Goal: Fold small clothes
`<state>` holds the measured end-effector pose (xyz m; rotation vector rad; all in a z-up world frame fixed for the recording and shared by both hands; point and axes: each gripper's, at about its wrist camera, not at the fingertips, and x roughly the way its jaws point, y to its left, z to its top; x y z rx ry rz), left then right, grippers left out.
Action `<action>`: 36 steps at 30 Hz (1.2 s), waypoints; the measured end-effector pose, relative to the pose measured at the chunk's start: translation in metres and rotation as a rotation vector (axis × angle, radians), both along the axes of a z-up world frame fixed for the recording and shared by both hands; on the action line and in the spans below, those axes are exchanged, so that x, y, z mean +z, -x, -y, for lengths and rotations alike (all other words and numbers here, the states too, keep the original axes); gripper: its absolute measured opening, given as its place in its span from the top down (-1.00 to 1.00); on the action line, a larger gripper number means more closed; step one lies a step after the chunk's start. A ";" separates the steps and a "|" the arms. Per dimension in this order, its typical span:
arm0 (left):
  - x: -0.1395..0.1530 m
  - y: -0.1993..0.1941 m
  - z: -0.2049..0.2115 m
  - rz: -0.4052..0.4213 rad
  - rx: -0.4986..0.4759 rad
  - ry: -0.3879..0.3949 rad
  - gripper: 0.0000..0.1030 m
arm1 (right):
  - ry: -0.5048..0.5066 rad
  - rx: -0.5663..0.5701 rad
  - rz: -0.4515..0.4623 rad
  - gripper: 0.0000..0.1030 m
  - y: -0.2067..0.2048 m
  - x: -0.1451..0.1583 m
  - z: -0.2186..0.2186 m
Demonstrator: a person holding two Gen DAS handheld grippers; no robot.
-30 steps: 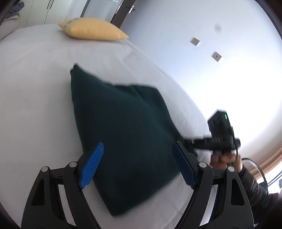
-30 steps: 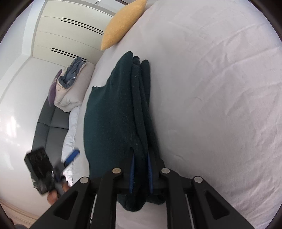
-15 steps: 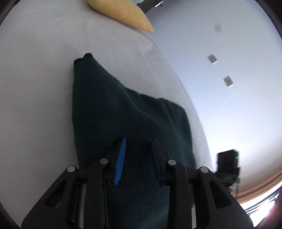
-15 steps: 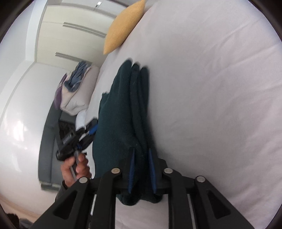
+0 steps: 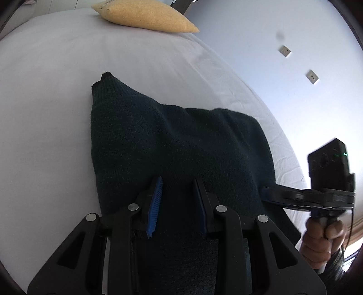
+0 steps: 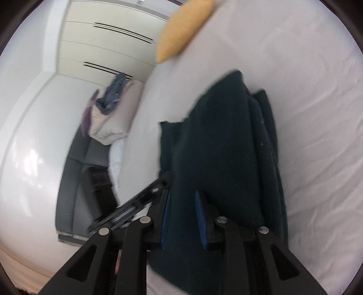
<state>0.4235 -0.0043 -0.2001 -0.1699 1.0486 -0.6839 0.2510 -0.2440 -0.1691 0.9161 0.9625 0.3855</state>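
Your left gripper (image 5: 177, 202) pinched the near edge of the dark green sweater (image 5: 172, 145) on the bed (image 5: 45, 90). Your right gripper (image 6: 182, 217), jaws just closing, clamped its right fold.

Yellow pillow (image 5: 145, 17) on white bed (image 5: 45, 95); wardrobe (image 6: 106, 50).

No words, numbers, labels or brand names can be read anywhere in these pictures.
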 end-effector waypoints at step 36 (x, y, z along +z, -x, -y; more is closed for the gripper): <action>0.026 0.154 -0.116 -0.011 -0.058 0.132 -0.45 | 0.077 -0.036 0.087 -0.38 0.134 0.031 0.044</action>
